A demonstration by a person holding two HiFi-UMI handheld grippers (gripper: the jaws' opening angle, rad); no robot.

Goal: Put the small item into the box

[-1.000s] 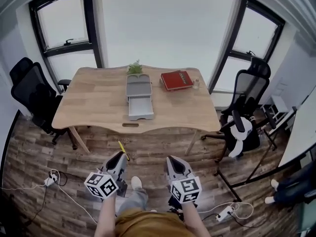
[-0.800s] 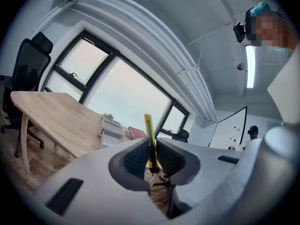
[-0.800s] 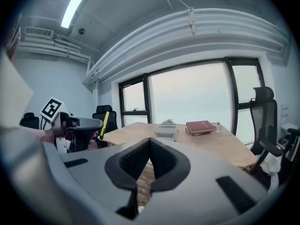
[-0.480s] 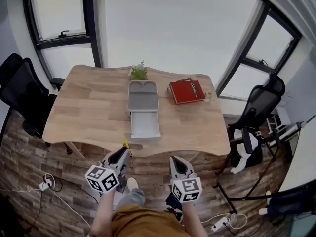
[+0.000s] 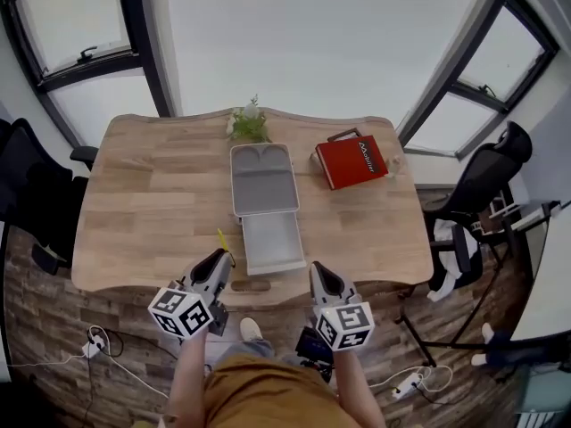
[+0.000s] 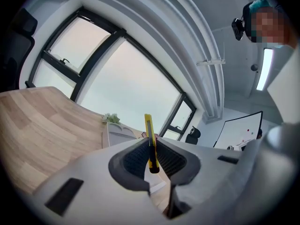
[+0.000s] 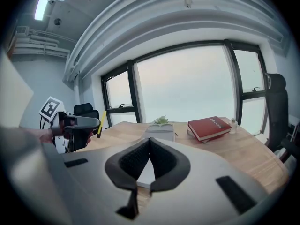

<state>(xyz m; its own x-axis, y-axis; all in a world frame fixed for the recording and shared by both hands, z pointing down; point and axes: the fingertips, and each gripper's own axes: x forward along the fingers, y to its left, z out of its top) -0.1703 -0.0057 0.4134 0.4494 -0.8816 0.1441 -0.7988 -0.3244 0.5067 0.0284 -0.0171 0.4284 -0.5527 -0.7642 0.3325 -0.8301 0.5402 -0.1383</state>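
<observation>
- The left gripper [image 6: 151,149] is clamping the cutter [image 6: 148,132] upright, keeping it clear of the table [image 5: 143,212].
- The right gripper [image 7: 150,150] is idling, jaws together on nothing.
- The box [image 5: 262,178] is waiting ahead, its drawer [image 5: 275,241] open (likely the destination).

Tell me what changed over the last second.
The person has stepped up to the table, so both grippers now reach its near edge. Unchanged: left gripper clamps the yellow cutter, right gripper shut and empty, grey box with its drawer open, red book and plant in place.

Red book [image 5: 354,160], plant [image 5: 249,125], wooden table [image 5: 152,205]
</observation>
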